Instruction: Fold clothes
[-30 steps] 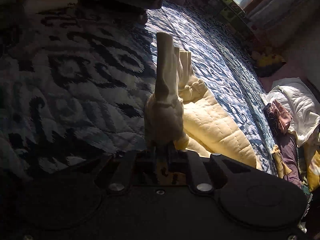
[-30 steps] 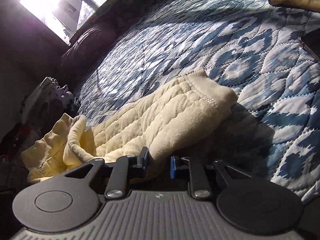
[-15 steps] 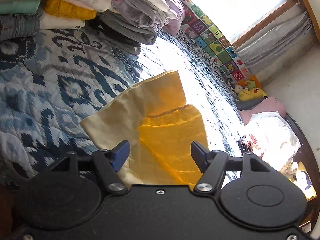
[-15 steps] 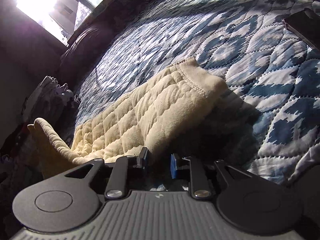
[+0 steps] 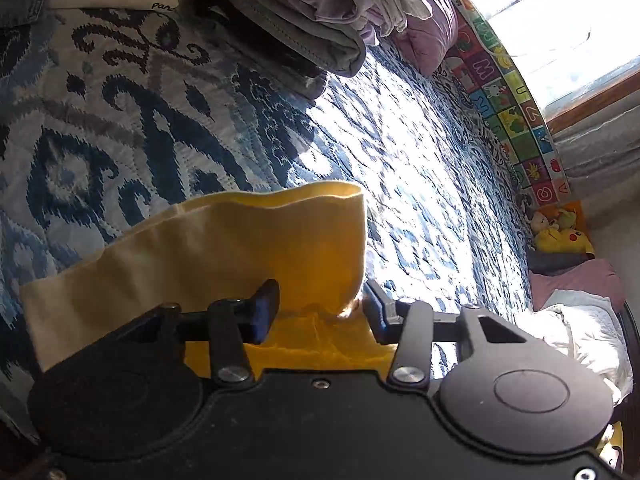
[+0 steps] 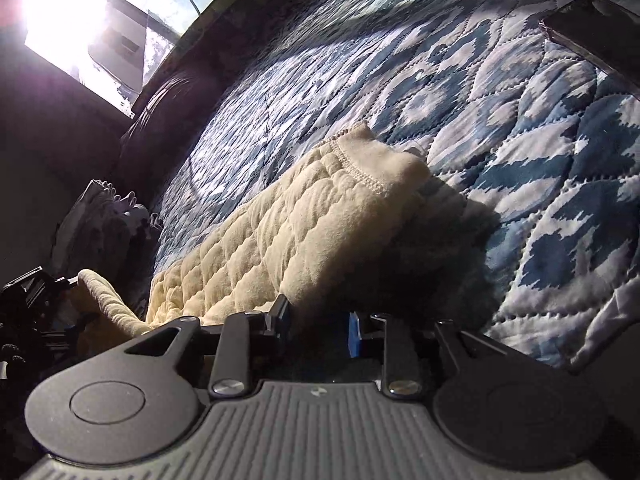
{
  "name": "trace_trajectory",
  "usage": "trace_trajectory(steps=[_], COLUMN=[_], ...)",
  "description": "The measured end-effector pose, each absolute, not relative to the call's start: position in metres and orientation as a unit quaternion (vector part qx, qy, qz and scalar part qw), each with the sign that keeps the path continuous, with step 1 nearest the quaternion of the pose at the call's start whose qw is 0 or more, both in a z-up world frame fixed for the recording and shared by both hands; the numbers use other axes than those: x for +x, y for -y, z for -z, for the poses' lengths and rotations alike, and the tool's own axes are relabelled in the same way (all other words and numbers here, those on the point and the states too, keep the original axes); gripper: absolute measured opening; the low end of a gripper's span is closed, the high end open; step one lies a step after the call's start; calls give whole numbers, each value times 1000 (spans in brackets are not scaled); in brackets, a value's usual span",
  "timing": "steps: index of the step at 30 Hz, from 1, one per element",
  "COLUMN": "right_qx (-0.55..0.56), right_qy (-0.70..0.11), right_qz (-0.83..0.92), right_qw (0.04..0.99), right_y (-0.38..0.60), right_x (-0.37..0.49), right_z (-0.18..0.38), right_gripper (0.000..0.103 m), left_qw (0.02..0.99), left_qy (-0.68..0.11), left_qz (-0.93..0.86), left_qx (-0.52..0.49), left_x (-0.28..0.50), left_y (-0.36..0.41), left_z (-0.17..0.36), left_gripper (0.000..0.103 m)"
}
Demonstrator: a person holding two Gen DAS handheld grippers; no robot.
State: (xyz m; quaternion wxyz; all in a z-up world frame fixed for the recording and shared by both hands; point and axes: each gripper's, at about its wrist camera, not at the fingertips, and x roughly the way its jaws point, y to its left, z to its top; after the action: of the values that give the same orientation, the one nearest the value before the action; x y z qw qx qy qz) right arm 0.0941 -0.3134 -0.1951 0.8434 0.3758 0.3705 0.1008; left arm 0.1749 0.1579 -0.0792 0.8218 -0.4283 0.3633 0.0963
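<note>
A cream-yellow quilted garment (image 6: 288,216) lies lengthwise on the blue patterned bedspread (image 6: 460,80), its cuffed end pointing away. My right gripper (image 6: 318,322) is at the near end, shut on the thick fabric that runs into its shadowed jaws. In the left wrist view the garment's smooth inner side (image 5: 208,248) stands up as a folded flap, glowing yellow in the sun. My left gripper (image 5: 320,310) is open, with the flap's lower edge between its fingers. The left gripper (image 6: 32,300) also shows at the far left of the right wrist view, beside a raised edge of cloth.
A stack of folded clothes (image 5: 288,20) sits at the far end of the bed. An alphabet play mat (image 5: 516,96), plush toys (image 5: 560,236) and white bedding (image 5: 580,332) line the window side. A dark flat object (image 6: 596,36) lies on the bedspread, far right.
A second ago the left gripper was shut on a bunched end of the garment; it opened wide, and its jaws now stand narrower around the flap. The right gripper kept its hold.
</note>
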Motion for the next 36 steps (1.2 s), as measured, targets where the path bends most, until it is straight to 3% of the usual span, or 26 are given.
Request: trace_trajectory(steps=[11,12,13,14,15,21,25,26,27,29,36], right_qx=[396,405,413,424,437,425,423,424,427,431,446], right_qy=[-350,-338,-327,-320,-313,-311,-314,-315,-314,-313,-312], right_qz=[-96,-91,-85,-80,-72,-68,-66,-65,-65,-65,-68], right_qw=[844,845,846,844,840,848,847,847,846,843,836], right_y=[321,324,328,331,336,334,332,332,332,333,337], right_x=[90,87,84,83,82,83,86,87,87,87,89], right_z=[193,192,191,192,193,193,194,194,195,196,199], right_gripper=[33,36,40,41,45,45,45,45,45,45,45], left_qw=[822,821,816,809,805,810,812,809,808,816,845], left_qy=[-344,-334,-325,-315,-306,-297,-325,-334,-344,-356,-326], left_qz=[-124,-118,-110,-101,-95,-38,-62,-73,-77,-78,-71], left_qx=[-436,-448,-466,-485,-499,-504,-481,-478,-472,-449,-418], left_x=[32,25,22,21,22,98,147,157,165,168,102], left_y=[-239,-243,-246,-249,-250,-214,-192,-189,-188,-189,-216], left_z=[111,110,107,103,99,61,64,70,76,85,84], left_gripper=[5,8,19,55,79,79,73,62,31,4,2])
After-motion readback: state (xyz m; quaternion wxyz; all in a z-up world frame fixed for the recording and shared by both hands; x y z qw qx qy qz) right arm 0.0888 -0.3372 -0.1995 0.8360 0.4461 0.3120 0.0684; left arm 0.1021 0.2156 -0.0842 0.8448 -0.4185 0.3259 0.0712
